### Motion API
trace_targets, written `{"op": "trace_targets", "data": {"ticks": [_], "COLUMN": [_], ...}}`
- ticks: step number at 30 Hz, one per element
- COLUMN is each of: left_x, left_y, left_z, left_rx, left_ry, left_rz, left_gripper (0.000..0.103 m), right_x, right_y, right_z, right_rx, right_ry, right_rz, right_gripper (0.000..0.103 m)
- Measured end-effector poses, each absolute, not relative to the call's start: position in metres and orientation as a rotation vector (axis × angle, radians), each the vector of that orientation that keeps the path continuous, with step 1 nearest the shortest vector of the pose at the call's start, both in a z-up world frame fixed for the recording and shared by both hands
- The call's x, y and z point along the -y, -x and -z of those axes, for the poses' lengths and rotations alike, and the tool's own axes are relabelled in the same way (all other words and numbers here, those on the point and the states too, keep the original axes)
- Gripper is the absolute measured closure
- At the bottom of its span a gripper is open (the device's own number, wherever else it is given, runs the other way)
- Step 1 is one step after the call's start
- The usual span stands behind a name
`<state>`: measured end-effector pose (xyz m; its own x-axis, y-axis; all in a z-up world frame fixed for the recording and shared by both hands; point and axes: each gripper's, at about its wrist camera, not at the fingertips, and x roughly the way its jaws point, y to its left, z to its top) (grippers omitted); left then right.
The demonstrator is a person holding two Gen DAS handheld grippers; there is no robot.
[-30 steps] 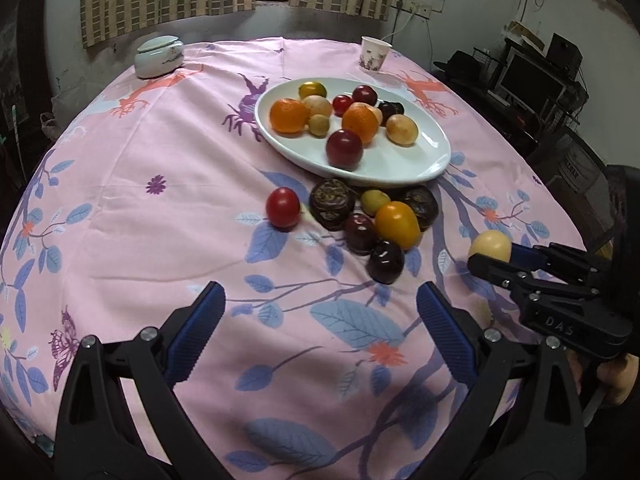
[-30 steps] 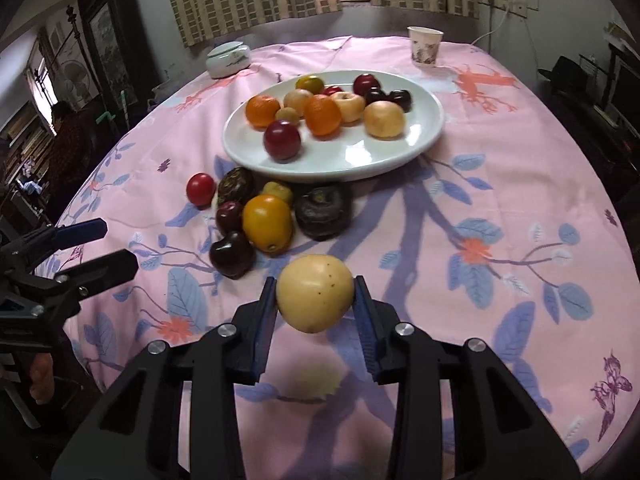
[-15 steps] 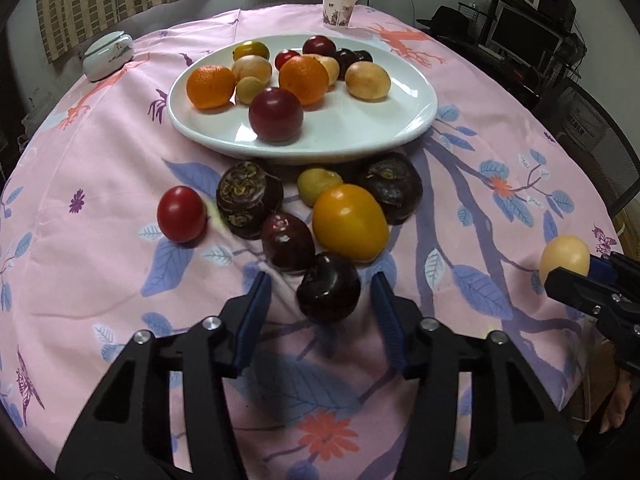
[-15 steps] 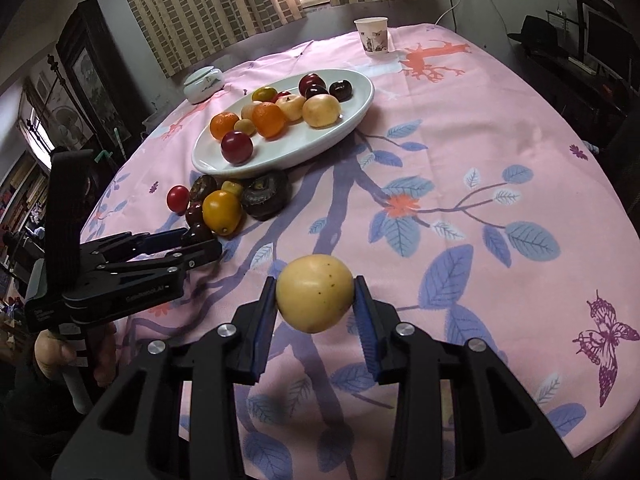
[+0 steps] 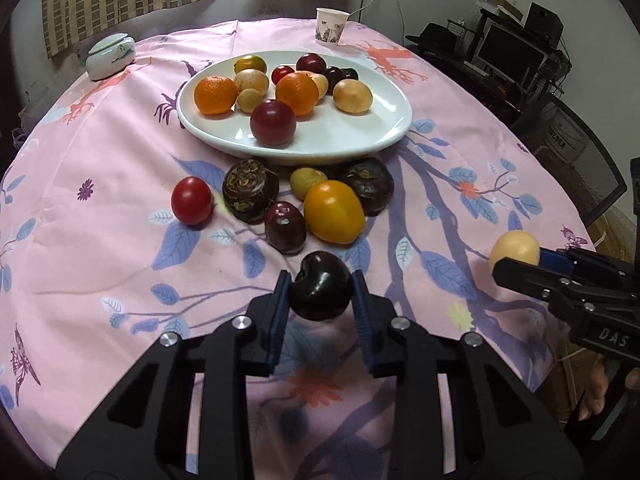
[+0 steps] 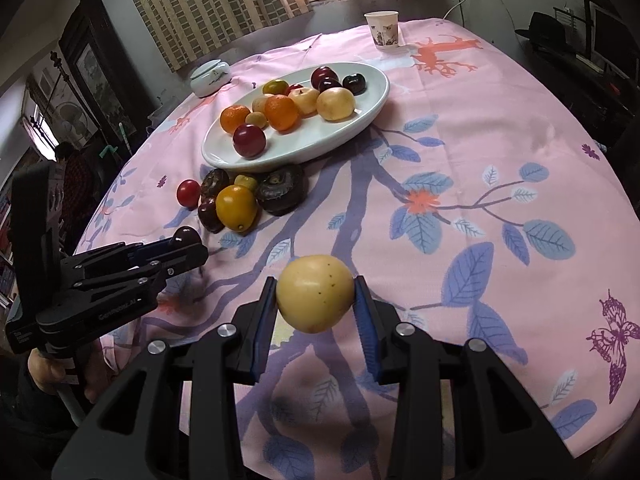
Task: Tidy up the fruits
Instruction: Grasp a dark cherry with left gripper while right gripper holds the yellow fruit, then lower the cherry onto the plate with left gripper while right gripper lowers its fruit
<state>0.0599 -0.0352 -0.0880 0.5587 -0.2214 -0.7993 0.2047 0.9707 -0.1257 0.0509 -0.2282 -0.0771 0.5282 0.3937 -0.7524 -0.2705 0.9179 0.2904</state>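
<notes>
Since the earlier frame, the left gripper [image 5: 320,294] has been brought in over the loose fruits and its jaws have just been closing; a dark cherry [image 5: 320,285] is now pinched between the blue pads [image 5: 279,312], just in front of the cluster it lay in. The right gripper [image 6: 315,300] is clamped on a pale yellow fruit [image 6: 315,292], carried above the tablecloth [image 6: 500,128] near its near edge.

Seen from the left wrist and taken from left to right, a white lidded jar [image 5: 110,55] is set near the far left edge of the table. A red tomato [image 5: 191,200] lies alone on the cloth, then a dark ridged fruit [image 5: 250,190], a dark plum [image 5: 285,227], a small yellow-green fruit [image 5: 307,182], an orange-yellow fruit [image 5: 334,212] and a second dark ridged fruit [image 5: 366,185], all grouped just in front of the white oval plate [image 5: 344,136]. The plate is placed toward the far middle of the table and is loaded with two oranges, a dark red plum [image 5: 273,123], several pale yellow fruits and small dark ones at its far rim. A paper cup [image 5: 330,27] is stood upright at the far edge. At the right edge the right gripper is seen from the side with its yellow fruit, and part of a hand [image 5: 596,390] is visible below it.
</notes>
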Motion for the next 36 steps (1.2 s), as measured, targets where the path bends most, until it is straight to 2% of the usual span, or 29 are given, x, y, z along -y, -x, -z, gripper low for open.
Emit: {"op": "trace_targets", "data": {"ticks": [14, 21, 30, 36], "left_x": [-0.002, -0.017, -0.019, -0.008], "left_y": [-0.026, -0.032, -0.12, -0.199], "left_z": [0.066, 0.059, 0.015, 0.018], "left_rx": [-0.871, -0.852, -0.828, -0.89], "left_ry": [0.096, 0.1, 0.028, 0.014], "left_rz": [0.3, 0.284, 0.22, 0.181], "left_gripper": [0.073, 0.072, 0.072, 0.072], "right_x": [0.189, 0.178, 0.171, 0.155], "right_y": [-0.044, -0.056, -0.123, -0.194], "right_z": [0.062, 0.071, 0.026, 0.024], "right_rx": [-0.894, -0.936, -0.885, -0.927], "right_ry": [-0.091, -0.09, 0.014, 0.046], "right_rz": [-0.41, -0.429, -0.434, -0.414], "right_gripper": [0.065, 0.065, 0.065, 0.065]}}
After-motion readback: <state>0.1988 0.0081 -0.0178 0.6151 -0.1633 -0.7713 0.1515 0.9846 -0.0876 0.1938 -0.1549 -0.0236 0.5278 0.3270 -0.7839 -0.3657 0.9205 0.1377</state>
